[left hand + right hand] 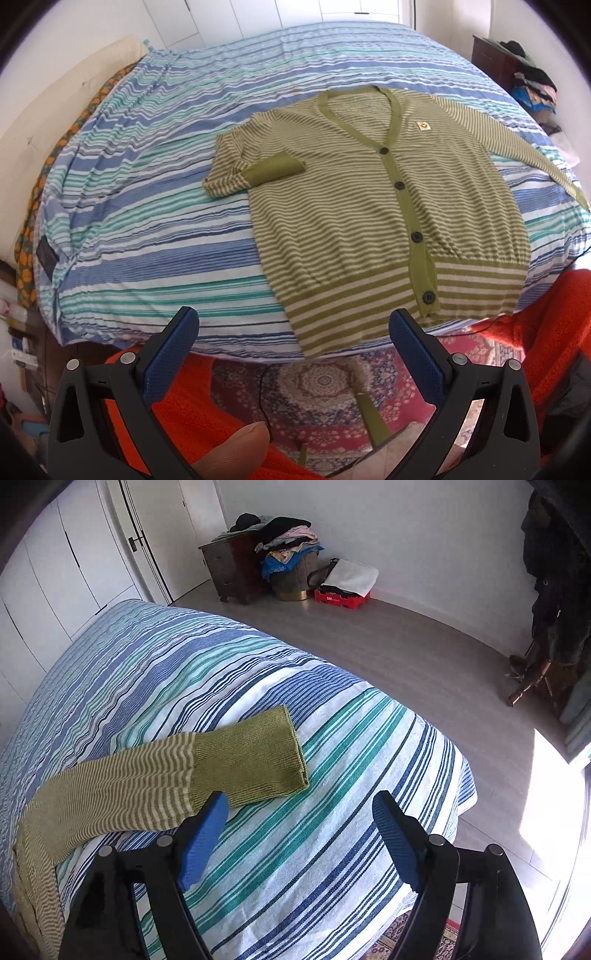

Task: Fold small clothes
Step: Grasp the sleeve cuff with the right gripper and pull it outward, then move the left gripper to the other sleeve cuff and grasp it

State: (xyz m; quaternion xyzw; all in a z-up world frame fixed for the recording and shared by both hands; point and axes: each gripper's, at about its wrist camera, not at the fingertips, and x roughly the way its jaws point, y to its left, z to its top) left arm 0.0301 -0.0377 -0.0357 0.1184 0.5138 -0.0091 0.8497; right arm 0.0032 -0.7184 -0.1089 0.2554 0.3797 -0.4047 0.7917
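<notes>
A striped bed [147, 229] carries the green striped cardigan [369, 206], buttoned and face up, with a patterned rug [325, 387] on the floor below. The left tongs [293, 321] gape wide and empty just short of its hem. The right tongs [299, 805] stand wide and empty, one tip just beside the outstretched sleeve's cuff [251, 753].

cardigan [354, 206]: olive-cream stripes, dark buttons | bedspread [147, 229]: blue-teal-white stripes

- Both views are bright with daylight and mostly sharp.
- Right wrist view: a sunlit patch on the floor [550, 786] blows out to white glare.
- Fisheye bending curves the bed [147, 184]; corners fall black.
</notes>
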